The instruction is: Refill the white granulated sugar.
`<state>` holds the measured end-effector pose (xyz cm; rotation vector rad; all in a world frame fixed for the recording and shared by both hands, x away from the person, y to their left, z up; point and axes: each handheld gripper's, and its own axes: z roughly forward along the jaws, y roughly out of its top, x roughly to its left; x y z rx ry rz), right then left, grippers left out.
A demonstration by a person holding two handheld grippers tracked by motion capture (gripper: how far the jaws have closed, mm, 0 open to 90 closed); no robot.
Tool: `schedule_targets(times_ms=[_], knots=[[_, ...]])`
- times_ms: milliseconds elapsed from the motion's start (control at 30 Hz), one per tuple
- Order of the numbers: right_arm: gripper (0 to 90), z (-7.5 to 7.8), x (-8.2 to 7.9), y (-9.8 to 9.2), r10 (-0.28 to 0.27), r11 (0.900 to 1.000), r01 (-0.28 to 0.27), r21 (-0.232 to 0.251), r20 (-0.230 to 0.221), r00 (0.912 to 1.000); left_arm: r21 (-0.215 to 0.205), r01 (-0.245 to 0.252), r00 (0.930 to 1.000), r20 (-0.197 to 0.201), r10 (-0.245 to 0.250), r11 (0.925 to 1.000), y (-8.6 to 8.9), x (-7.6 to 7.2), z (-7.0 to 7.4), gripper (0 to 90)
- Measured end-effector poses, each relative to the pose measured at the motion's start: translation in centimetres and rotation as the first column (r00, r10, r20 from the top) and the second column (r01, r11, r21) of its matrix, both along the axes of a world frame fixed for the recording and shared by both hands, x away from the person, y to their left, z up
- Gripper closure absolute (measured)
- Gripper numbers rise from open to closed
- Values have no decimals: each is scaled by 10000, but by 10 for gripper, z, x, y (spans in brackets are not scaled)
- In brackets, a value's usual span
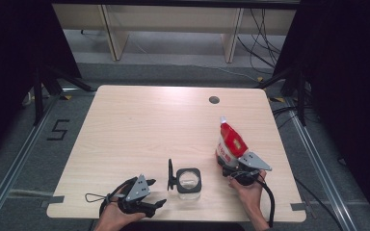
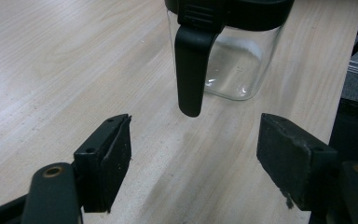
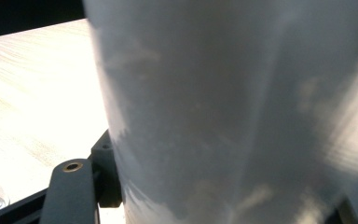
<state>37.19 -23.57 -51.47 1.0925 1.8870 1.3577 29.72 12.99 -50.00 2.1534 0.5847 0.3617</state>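
We see a pale wooden table (image 1: 139,125) from above, with a person's hands entering at the near edge. The right gripper (image 1: 231,166) has its jaws around the base of a red and white pouch (image 1: 230,139), which stands upright at the near right; up close its pale wall sits between the jaws, seemingly pressed, so we judge it gripped. The left gripper (image 2: 193,161) rests at the near left, jaws wide apart and empty, pointing at the black handle (image 2: 189,70) of a clear glass jar (image 1: 189,182) standing near the table's middle edge. We judge the work barely begun: pouch taken up, jar untouched, pouring not yet done. Beyond lie grey floor, cables and dark curtains.
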Motion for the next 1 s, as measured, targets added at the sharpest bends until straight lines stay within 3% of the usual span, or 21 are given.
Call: schedule_targets(times_ms=[100, 167, 200, 267, 300, 400, 500, 533, 633, 667, 700, 733, 767, 800, 900, 933, 967, 1000], knots=[[351, 0, 1, -1, -7, 10000, 7, -60, 39, 10000, -108, -11, 10000, -14, 11, 9999, 0, 0, 0, 258], [360, 0, 3, -3, -1, 9999, 6, -144, 302, 9995, -44, -98, 9999, 77, 99, 9999, 0, 0, 0, 258], [367, 0, 2, -3, -89, 9998, 94, -186, 273, 9996, -248, -162, 9998, -74, 160, 9996, -1, -1, 0, 258], [373, 1, 2, -2, 11, 9997, -3, -224, 365, 9993, -83, -85, 9999, -61, 85, 9999, 1, 0, 0, 258], [375, 2, 0, -1, -43, 9994, 52, -354, 264, 9996, -210, -157, 9998, 83, 159, 9997, 1, 0, -1, 258], [379, 4, -1, 0, 51, 9989, -37, -469, 301, 9995, -450, -147, 9998, -128, 142, 9989, 0, 0, 0, 258], [381, 5, -3, 1, -47, 9987, 58, -501, 206, 9998, -357, -205, 9998, -67, 203, 9992, 1, 0, 0, 258], [383, 6, -3, 0, 35, 9964, 5, -852, 460, 9989, -309, -232, 9997, -71, 230, 9993, 2, 0, 1, 258], [384, 8, -7, 1, 13, 9938, 23, -1112, 324, 9995, -426, -301, 9995, 37, 303, 9986, 1, 0, 1, 258], [385, 10, -8, 1, 160, 9900, -73, -1405, 611, 9980, -366, -209, 9998, -58, 207, 9991, 2, 0, 1, 258], [385, 10, -8, 1, 160, 9900, -73, -1405, 611, 9980, -366, -209, 9998, -58, 207, 9991, 2, 0, 1, 258], [385, 15, -12, 1, 273, 9814, -102, -1920, 864, 9959, -368, -253, 9997, 4, 253, 9990, 3, 1, 1, 258], [385, 15, -12, 1, 273, 9814, -102, -1920, 864, 9959, -368, -253, 9997, 4, 253, 9990, 3, 1, 1, 258], [386, 22, -17, 2, 339, 9662, -32, -2578, 1148, 9928, -342, -273, 9996, -6, 273, 9990, 4, 1, 1, 258], [386, 28, -23, 3, 506, 9643, -109, -2645, 1436, 9883, -551, -383, 9993, -55, 380, 9977, 4, 1, 0, 257], [386, 36, -30, 3, 780, 9519, -204, -3056, 1775, 9810, -217, -172, 9997, 165, 175, 9996, 6, 3, 2, 258], [386, 36, -30, 3, 780, 9519, -204, -3056, 1775, 9810, -217, -172, 9997, 165, 175, 9996, 6, 3, 2, 258], [386, 41, -37, 3, 861, 9416, -171, -3364, 1912, 9778, -396, -325, 9994, 118, 330, 9987, 4, 2, 0, 258]])
